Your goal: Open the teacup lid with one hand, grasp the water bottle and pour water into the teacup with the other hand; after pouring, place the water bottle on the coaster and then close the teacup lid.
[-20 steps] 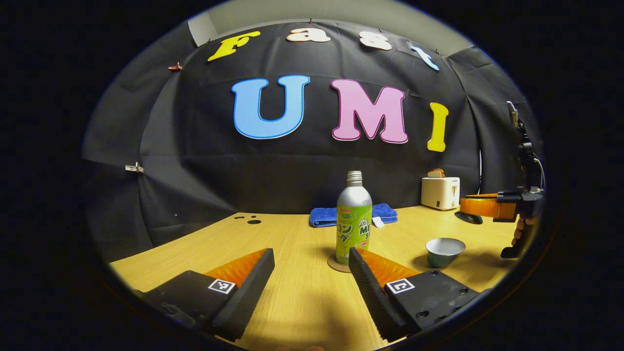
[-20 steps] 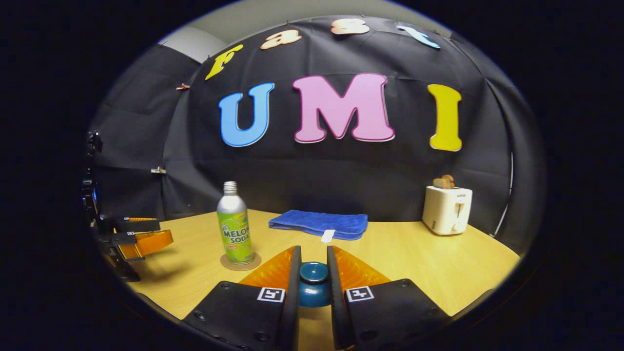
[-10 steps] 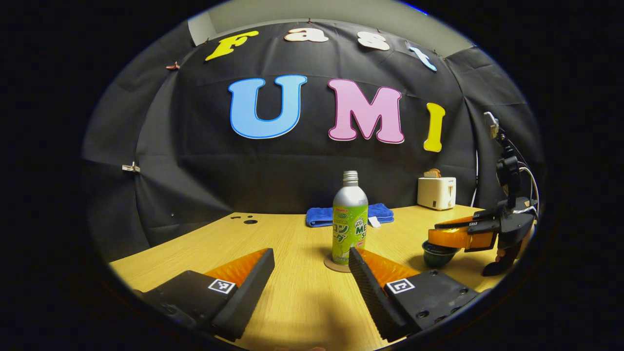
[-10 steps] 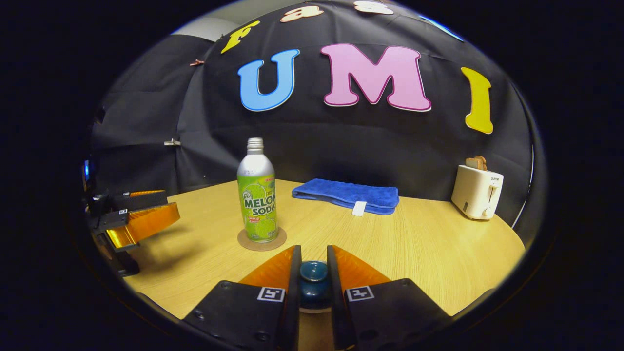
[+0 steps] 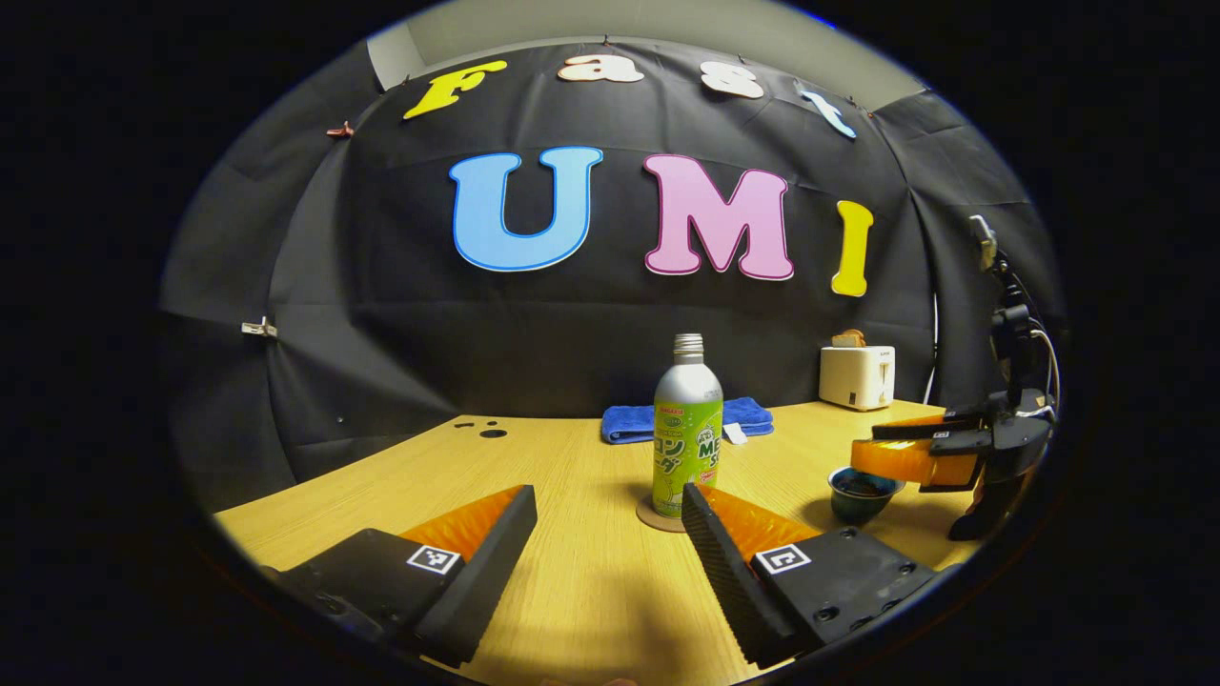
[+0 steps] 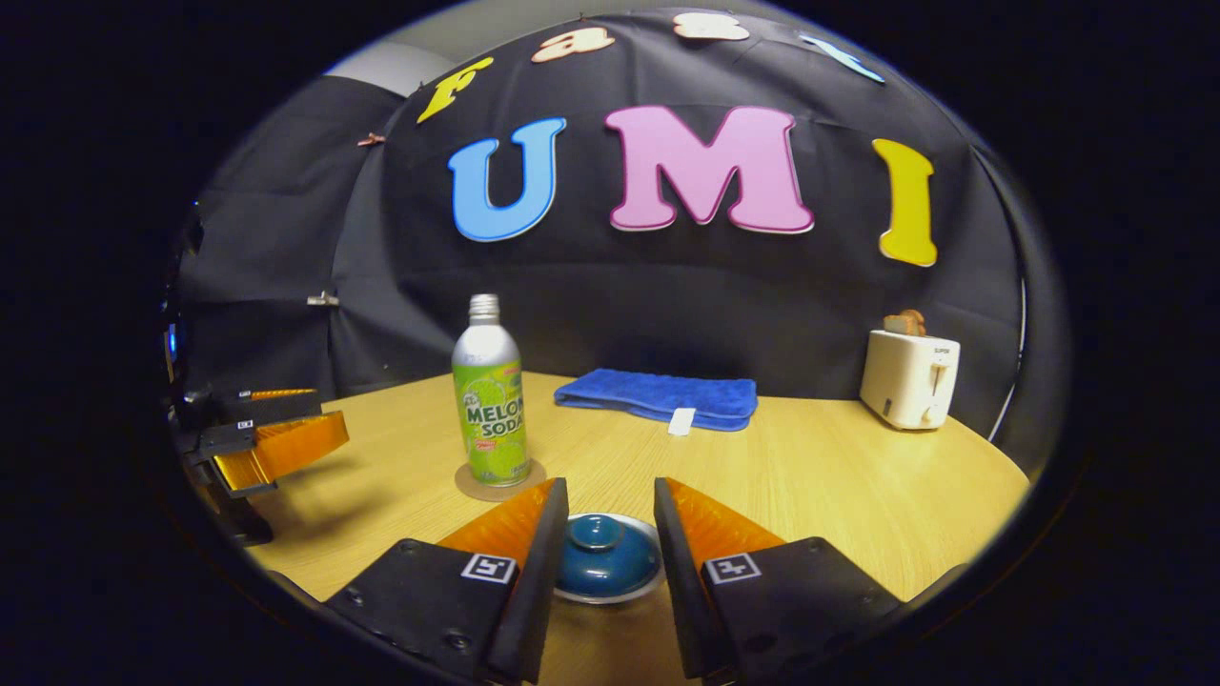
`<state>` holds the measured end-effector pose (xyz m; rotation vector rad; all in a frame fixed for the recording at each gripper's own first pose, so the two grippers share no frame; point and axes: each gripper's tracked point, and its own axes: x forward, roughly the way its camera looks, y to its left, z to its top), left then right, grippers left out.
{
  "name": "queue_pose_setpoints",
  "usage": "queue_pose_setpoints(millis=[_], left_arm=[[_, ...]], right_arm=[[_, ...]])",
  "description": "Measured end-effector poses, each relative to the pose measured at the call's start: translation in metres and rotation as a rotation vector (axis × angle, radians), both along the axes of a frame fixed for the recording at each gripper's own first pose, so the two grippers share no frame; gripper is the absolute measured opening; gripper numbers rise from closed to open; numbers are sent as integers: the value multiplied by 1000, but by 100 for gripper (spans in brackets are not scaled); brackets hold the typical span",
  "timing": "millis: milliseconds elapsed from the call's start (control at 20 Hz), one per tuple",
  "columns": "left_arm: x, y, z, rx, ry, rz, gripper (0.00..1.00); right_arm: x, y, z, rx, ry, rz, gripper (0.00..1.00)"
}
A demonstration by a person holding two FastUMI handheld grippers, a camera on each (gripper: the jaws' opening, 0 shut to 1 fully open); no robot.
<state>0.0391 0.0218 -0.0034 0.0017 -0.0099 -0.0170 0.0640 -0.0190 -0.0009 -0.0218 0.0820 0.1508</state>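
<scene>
1. Comparing with half a second ago, the right gripper (image 6: 606, 524) has spread its fingers apart, letting go of the blue lid (image 6: 606, 562), which now sits on the teacup (image 5: 861, 491); closing looks done.
2. The left gripper (image 5: 610, 534) stays wide apart, empty.
3. The water bottle (image 6: 491, 393) stands upright on the coaster (image 6: 499, 481); the teacup's contents are hidden.

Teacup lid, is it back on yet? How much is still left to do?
The job looks nearly done. The water bottle stands on its coaster, away from the open left gripper. The blue lid sits on the teacup, and the right gripper has its fingers spread, not touching it. All that seems left is pulling that gripper away.
</scene>
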Motion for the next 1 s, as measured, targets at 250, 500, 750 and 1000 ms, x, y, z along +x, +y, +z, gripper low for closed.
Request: queue_pose_setpoints(millis=[250,500,750,1000], left_arm=[[-4,-3,1,-1,0,24,96],[-7,-11,0,-1,0,65,96],[-6,-35,1,0,-3,32,96],[-4,-47,2,0,-3,23,96]], right_arm=[[-20,-24,10,19,-76,-88,67],[-42,-44,12,14,-84,-175,80],[-53,-51,13,10,-86,-215,100],[-52,-50,12,9,-87,-216,100]])
